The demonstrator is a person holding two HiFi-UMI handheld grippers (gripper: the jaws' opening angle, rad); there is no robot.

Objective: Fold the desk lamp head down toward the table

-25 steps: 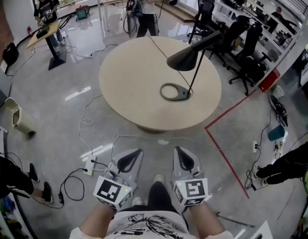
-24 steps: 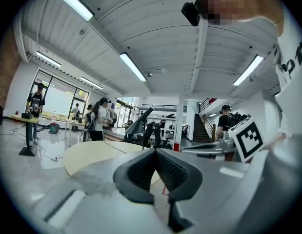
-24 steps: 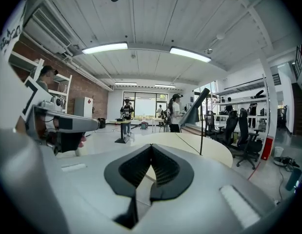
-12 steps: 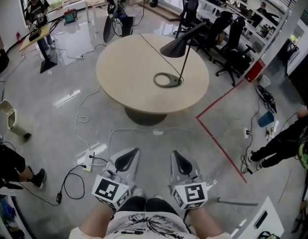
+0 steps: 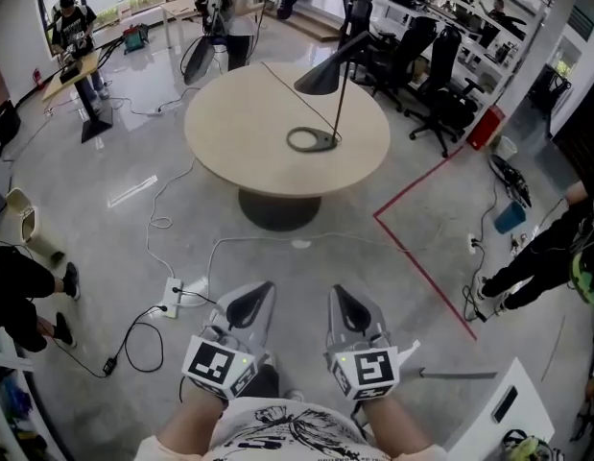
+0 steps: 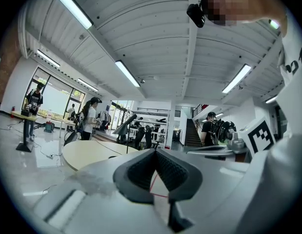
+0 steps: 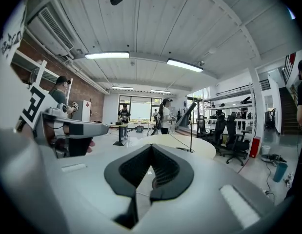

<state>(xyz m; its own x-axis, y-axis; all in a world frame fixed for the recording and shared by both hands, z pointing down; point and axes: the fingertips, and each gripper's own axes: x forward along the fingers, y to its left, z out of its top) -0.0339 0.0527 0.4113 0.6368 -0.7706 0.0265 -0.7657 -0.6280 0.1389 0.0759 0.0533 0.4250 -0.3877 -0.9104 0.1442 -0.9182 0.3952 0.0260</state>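
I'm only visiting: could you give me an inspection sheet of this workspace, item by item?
Surface: round table, beige, bare apart from the lamp.
Job's things: desk lamp, head raised on its stem, ring base on the table, untouched.
Clutter: nothing seen on the table.
Grippers: left gripper and right gripper both shut, empty, far from the table.
Cables: lamp cord across the tabletop; power strip with leads on the floor.
Surroundings: office chairs, people beyond the table, red floor line.
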